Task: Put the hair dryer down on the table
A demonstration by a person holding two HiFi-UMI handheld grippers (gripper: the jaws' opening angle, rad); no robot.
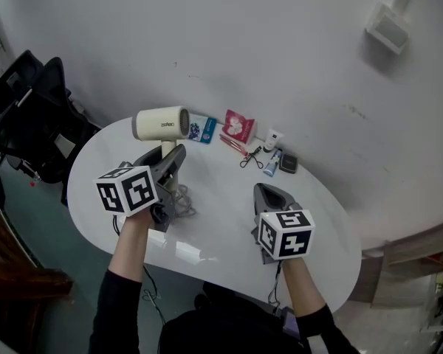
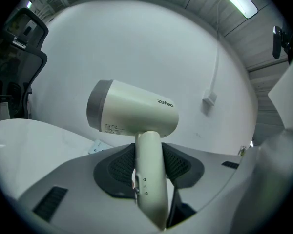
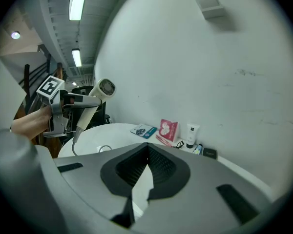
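Note:
A cream hair dryer (image 1: 161,122) with a grey rear cap is held up above the white oval table (image 1: 221,220), barrel level and handle pointing down. My left gripper (image 1: 170,158) is shut on its handle; in the left gripper view the dark pads press the handle (image 2: 149,172) from both sides below the barrel (image 2: 132,111). Its grey cord (image 1: 181,206) lies coiled on the table under the gripper. My right gripper (image 1: 270,192) hovers over the table's right half, jaws shut with nothing in them (image 3: 147,152). The right gripper view shows the dryer (image 3: 101,89) at the far left.
Along the table's back edge by the wall lie a blue packet (image 1: 202,129), a pink packet (image 1: 240,125), a white tube (image 1: 271,140), an eyelash curler (image 1: 249,158) and a dark compact (image 1: 288,162). Black chairs (image 1: 37,116) stand left of the table.

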